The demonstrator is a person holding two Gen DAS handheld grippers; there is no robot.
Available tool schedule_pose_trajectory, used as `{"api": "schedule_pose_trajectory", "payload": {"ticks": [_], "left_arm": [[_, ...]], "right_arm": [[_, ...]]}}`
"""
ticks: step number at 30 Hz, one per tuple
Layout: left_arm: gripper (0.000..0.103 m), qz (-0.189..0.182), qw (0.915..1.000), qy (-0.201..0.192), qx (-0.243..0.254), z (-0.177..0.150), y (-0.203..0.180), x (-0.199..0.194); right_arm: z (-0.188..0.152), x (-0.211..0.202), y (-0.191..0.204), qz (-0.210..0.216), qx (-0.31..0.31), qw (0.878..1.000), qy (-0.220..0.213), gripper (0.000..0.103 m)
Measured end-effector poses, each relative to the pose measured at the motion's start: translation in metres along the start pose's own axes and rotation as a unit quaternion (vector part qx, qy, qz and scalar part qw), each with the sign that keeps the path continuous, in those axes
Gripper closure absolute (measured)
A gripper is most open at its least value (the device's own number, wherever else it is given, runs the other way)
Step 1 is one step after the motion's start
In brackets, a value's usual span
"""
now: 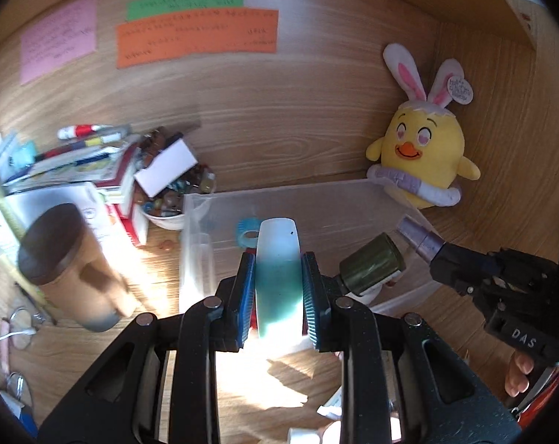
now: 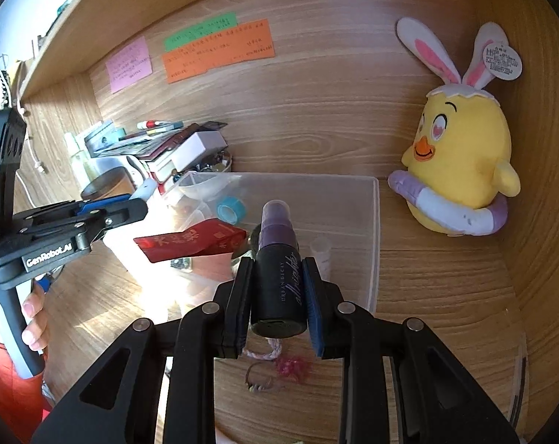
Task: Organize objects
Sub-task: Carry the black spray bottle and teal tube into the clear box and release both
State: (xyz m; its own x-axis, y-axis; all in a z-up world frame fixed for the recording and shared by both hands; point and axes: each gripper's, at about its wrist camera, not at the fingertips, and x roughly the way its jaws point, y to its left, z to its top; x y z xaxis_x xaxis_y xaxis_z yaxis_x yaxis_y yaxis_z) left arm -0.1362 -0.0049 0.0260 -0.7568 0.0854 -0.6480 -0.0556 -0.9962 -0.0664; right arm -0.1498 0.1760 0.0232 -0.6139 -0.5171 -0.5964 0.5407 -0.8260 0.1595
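While hovering above the clear bin [image 2: 372, 222], gripping a teal-white tube [image 1: 278, 273] in the left tool [image 1: 278, 259] and a black spray bottle [image 2: 278, 277] in the right tool [image 2: 278, 281].

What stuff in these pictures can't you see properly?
- Writing on the pink note: left wrist view, blurred and too small.
- Bottom of the teal and white bottle: left wrist view, hidden between the left gripper pads.
- Tag on the yellow chick toy: right wrist view, print too small.
- Clear bin contents: right wrist view, partly hidden behind the black spray bottle in the right gripper.
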Motion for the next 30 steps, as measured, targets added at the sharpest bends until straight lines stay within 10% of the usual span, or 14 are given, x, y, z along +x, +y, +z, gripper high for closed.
{"api": "schedule_pose_trajectory", "payload": {"ticks": [30], "left_arm": [[0.067,0.002,0.9984,0.052,0.024,0.005,-0.015,0.053]], "right_arm": [[0.0,0.039,-0.005,-0.027,-0.009,0.999,0.032,0.079]]}}
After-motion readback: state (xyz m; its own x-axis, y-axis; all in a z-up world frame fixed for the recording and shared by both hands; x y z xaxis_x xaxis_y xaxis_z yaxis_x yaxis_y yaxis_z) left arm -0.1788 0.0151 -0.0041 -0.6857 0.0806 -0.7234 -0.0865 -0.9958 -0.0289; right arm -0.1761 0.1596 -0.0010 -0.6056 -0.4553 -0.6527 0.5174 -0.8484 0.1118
